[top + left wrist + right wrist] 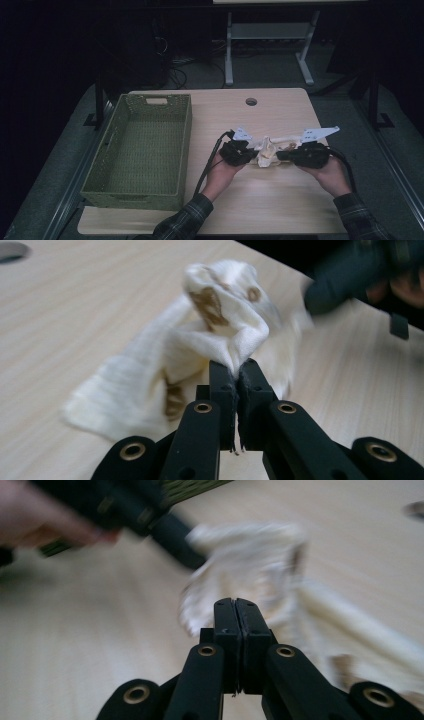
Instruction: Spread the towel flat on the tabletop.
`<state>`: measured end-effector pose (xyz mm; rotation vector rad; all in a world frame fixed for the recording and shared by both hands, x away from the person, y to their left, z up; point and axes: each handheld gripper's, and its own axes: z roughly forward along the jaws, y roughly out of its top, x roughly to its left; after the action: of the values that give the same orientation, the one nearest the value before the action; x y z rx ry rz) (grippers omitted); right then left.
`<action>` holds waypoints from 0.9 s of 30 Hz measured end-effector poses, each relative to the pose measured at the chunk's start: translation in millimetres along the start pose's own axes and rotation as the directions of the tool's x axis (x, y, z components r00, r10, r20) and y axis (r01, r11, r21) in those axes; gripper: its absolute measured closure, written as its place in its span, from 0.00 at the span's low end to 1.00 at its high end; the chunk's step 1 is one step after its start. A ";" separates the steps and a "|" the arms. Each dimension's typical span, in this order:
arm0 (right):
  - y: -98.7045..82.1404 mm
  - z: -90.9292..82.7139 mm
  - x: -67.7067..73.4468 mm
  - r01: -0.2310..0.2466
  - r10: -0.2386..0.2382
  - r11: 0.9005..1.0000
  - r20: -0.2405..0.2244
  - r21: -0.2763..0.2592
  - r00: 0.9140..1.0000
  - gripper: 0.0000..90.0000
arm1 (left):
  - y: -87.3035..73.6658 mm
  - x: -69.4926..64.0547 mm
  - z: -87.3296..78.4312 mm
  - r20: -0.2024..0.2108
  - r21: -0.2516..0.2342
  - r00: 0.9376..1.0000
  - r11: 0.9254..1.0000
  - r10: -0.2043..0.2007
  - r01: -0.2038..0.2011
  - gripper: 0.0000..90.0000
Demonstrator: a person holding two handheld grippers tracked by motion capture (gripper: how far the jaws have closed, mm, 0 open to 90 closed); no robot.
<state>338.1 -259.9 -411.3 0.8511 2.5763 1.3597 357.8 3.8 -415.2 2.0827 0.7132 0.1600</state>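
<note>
A cream cloth with brown patches [267,152] [150,370] [250,560] lies bunched on the wooden table [260,200], between my two grippers. My left gripper [254,156] [236,367] is shut on a raised fold of it. My right gripper [279,156] [235,602] has its jaws pressed together right at the cloth's near edge. That view is blurred, and no fabric shows between the jaws. A long cream strip [350,620] runs off from the bunch. Each gripper view also shows the other gripper across the cloth, the right gripper [330,287] and the left gripper [170,535].
A green woven basket [132,197] [190,487] stands empty on the table's left side, close to my left hand. A round cable hole [251,101] [12,250] sits near the far edge. Beyond the table is a white desk frame [229,55].
</note>
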 end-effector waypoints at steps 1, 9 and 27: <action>0.0 0.0 0.0 0.000 0.000 1.000 0.000 0.000 1.000 0.97 | 0.0 0.0 0.0 0.000 0.000 1.000 1.000 0.000 0.000 0.96; 5.9 0.2 3.8 0.009 -0.009 1.000 0.034 -0.023 0.999 0.79 | 1.4 2.1 -6.4 0.007 -0.012 1.000 1.000 -0.007 0.007 0.96; 2.3 28.6 12.1 0.036 -0.042 0.995 0.060 0.088 0.997 0.98 | 1.5 2.6 -8.3 0.009 -0.015 1.000 1.000 -0.009 0.009 0.96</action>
<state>338.7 -231.7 -424.5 0.8370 2.6075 1.1995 357.6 10.6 -409.5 2.0647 0.7134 0.1500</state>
